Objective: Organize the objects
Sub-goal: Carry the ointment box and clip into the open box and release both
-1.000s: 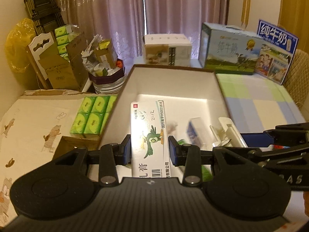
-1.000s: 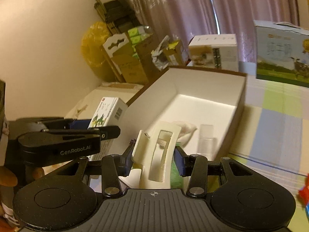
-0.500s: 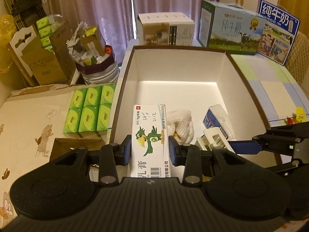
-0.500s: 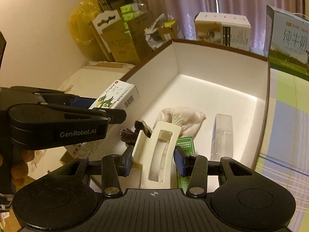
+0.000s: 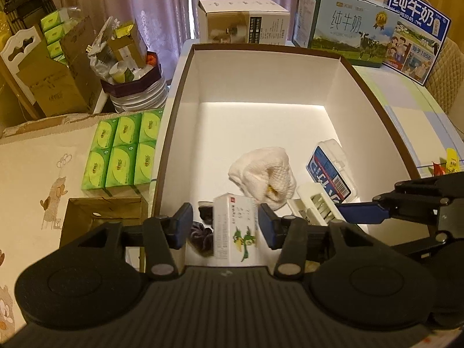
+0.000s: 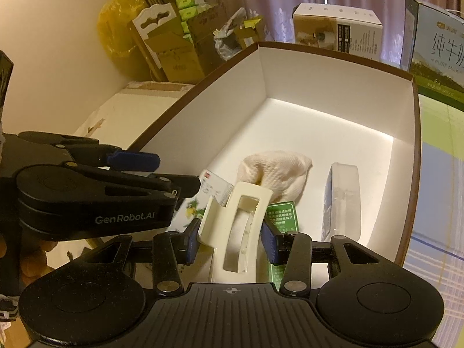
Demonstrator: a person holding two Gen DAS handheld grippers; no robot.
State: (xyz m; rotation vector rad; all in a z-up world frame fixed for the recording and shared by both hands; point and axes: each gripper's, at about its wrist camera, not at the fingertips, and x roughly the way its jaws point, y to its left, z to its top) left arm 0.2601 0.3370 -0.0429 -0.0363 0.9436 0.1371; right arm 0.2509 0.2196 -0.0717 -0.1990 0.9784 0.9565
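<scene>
Both grippers have descended into the white box (image 5: 185, 92). Left gripper (image 5: 225, 226) jaws opening, medicine carton (image 5: 236, 229) loose between them, long axis pointing away. Right gripper (image 6: 230, 239) clamps the cream hair clip (image 6: 236, 226).

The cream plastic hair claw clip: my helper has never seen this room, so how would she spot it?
Find the big white open box with a brown rim on the table. At its near end, the right gripper pinches the cream plastic hair claw clip. It alone is slotted and toothed, beside a crumpled white cloth and a green card.
</scene>
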